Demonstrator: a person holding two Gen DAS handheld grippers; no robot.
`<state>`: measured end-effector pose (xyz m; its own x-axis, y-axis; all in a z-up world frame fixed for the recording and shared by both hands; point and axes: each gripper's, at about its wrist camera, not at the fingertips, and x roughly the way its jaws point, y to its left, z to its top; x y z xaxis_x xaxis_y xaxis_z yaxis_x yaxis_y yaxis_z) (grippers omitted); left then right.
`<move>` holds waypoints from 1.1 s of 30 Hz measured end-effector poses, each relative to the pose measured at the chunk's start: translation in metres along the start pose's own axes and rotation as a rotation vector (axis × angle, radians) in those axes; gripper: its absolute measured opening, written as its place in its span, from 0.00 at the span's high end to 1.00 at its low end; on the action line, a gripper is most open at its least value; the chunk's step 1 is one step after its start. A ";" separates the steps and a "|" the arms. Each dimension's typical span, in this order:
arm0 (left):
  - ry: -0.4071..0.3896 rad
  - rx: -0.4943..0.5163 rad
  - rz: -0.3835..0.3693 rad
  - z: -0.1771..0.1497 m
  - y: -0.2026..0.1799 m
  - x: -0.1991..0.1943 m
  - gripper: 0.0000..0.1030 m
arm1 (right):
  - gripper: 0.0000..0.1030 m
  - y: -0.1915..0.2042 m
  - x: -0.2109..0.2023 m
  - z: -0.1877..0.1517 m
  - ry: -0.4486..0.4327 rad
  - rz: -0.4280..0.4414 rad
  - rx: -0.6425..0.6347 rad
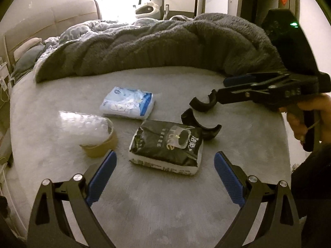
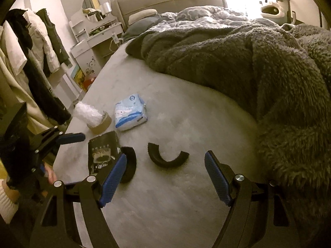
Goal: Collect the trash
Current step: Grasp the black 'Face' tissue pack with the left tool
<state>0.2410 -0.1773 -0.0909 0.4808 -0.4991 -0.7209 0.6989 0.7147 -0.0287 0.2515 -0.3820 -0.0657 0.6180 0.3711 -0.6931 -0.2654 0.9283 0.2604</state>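
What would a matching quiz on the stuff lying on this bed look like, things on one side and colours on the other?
Things:
1. tissue pack
2. flat pouch
3. tape roll
4. blanket

Colours:
A. brown
B. fluffy dark grey
C. white and blue
D. black with white print

Pairs: 1-C, 2-D, 3-A, 4-B

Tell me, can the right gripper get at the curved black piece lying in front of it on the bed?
Probably yes. The right gripper is open and lined up with the curved black piece, with only bare bed between them; the gray blanket lies off to the side.
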 end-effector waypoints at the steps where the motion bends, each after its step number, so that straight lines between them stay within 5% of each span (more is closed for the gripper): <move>1: 0.006 -0.003 -0.002 0.001 0.001 0.003 0.06 | 0.23 0.000 0.000 -0.001 0.003 0.000 -0.007; 7: 0.025 -0.019 -0.024 0.004 0.005 0.016 0.08 | 0.24 -0.002 0.001 -0.008 0.016 0.019 -0.016; 9: 0.030 -0.029 -0.031 0.005 0.006 0.020 0.20 | 0.24 -0.001 0.002 -0.009 0.020 0.018 -0.023; 12: 0.035 -0.033 -0.034 0.007 0.006 0.024 0.25 | 0.30 -0.001 0.005 -0.011 0.022 0.008 -0.025; 33: -0.099 -0.197 0.052 0.008 0.033 -0.036 0.26 | 0.47 0.011 0.034 -0.001 0.063 -0.094 -0.010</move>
<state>0.2507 -0.1400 -0.0597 0.5699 -0.4974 -0.6541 0.5593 0.8179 -0.1347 0.2687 -0.3593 -0.0869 0.5928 0.2795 -0.7553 -0.2160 0.9587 0.1853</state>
